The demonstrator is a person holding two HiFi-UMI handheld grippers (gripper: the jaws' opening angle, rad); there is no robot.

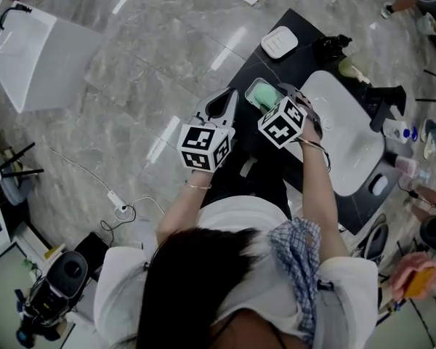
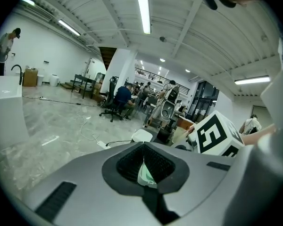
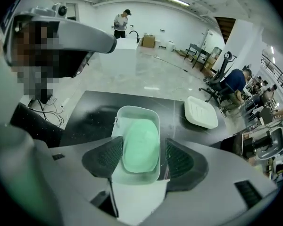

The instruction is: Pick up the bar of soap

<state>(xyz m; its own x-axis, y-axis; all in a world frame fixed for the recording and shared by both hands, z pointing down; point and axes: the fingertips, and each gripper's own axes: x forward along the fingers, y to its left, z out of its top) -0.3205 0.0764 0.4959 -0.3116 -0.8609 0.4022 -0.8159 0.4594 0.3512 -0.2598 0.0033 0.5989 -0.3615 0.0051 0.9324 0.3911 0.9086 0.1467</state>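
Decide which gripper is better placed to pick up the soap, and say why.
Right. The right gripper points down with jaws apart on either side of the green soap in its dish. The left gripper sits beside the dish, jaws together.

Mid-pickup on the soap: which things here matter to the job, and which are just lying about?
Job:
green soap bar
white soap dish under it
right gripper, fingers open either side of the soap

Lying about:
white lid
sink basin

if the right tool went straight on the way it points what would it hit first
Most likely the soap in its dish, framed by the open jaws of the right tool; how far off is unclear.
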